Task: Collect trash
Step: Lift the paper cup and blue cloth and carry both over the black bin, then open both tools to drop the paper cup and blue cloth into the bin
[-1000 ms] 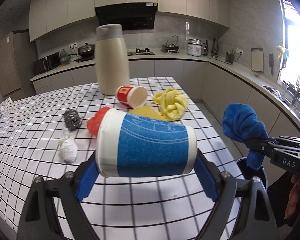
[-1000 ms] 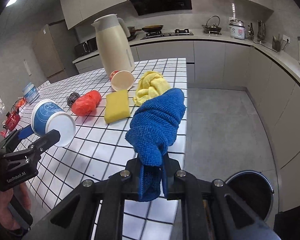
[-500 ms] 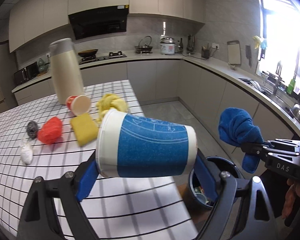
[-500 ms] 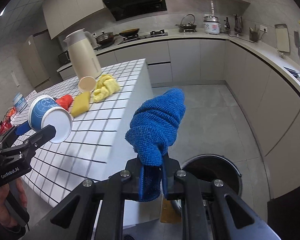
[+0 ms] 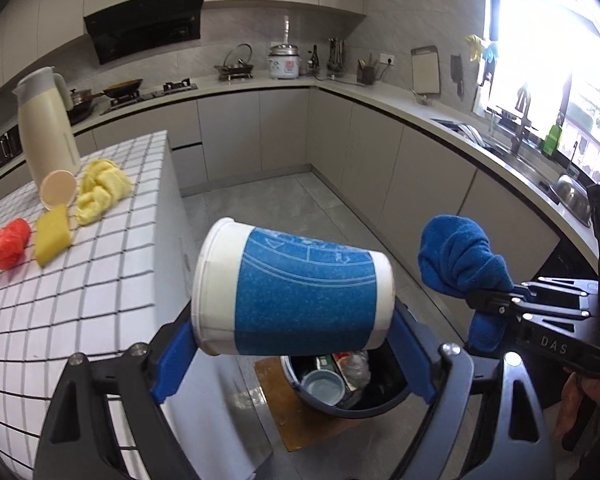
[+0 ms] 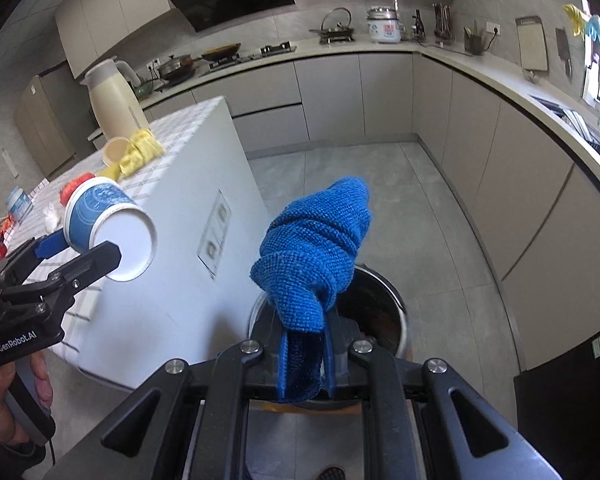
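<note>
Kitchen floor holds the bin (image 5: 352, 396) at 6 o'clock under you: left gripper (image 5: 292, 344) clamps the cup (image 5: 296, 292), right gripper (image 6: 304, 360) pinches the cloth (image 6: 316, 248); release both over it next.

- Left gripper (image 5: 292, 344) — jaws spread wide and clamped on a blue-and-white cup (image 5: 292, 292), held sideways in the air.
- Right gripper (image 6: 306, 360) — jaws nearly together, pinching a blue cloth (image 6: 316, 240) that stands up between them.
- A bare hand (image 6: 28, 396) grips the left handle.
</note>
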Demonstrator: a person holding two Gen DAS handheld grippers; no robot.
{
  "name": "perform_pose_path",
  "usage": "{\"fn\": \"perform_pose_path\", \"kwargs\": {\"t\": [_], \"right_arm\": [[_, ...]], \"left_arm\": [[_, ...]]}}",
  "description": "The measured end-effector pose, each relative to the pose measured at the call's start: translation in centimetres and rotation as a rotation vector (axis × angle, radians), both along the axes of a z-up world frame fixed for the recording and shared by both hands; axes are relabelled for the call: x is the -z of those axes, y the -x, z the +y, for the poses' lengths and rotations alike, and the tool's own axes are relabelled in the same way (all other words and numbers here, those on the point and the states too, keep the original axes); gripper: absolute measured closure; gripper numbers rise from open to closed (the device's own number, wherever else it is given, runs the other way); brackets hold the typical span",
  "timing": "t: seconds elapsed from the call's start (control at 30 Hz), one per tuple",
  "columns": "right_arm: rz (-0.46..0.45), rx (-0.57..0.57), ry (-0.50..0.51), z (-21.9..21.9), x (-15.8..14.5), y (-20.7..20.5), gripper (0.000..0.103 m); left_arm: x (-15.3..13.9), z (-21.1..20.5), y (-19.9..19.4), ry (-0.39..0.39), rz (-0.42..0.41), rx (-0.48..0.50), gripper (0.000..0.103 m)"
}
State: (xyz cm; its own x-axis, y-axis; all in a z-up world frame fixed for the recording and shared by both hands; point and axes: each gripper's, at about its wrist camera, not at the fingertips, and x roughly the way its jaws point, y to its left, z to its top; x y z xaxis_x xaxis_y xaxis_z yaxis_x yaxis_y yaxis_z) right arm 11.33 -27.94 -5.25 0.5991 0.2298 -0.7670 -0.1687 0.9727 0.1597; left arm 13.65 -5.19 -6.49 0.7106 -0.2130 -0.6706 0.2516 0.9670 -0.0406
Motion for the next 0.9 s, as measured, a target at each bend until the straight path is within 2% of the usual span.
{"fn": "perform_pose_path", "kwargs": {"t": [0.4, 0.53, 0.9], "right_arm": [[0.116, -0.110, 0.027, -3.7, 6.2, -1.0, 0.088], [0.145, -0.146, 0.032, -3.8, 8.1, -2.1, 0.088], [0.228, -0.300, 0.072, -2.8, 14.8, -5.4, 0.088]], "left_arm": [[5.6, -4.1, -1.4, 0.016, 0.141, -0.013, 0.015], [7.1, -5.2, -1.8, 0.015, 0.180, -0.024, 0.015], [12.4, -6.9, -4.9, 0.073, 0.339, -0.032, 0.015]]}}
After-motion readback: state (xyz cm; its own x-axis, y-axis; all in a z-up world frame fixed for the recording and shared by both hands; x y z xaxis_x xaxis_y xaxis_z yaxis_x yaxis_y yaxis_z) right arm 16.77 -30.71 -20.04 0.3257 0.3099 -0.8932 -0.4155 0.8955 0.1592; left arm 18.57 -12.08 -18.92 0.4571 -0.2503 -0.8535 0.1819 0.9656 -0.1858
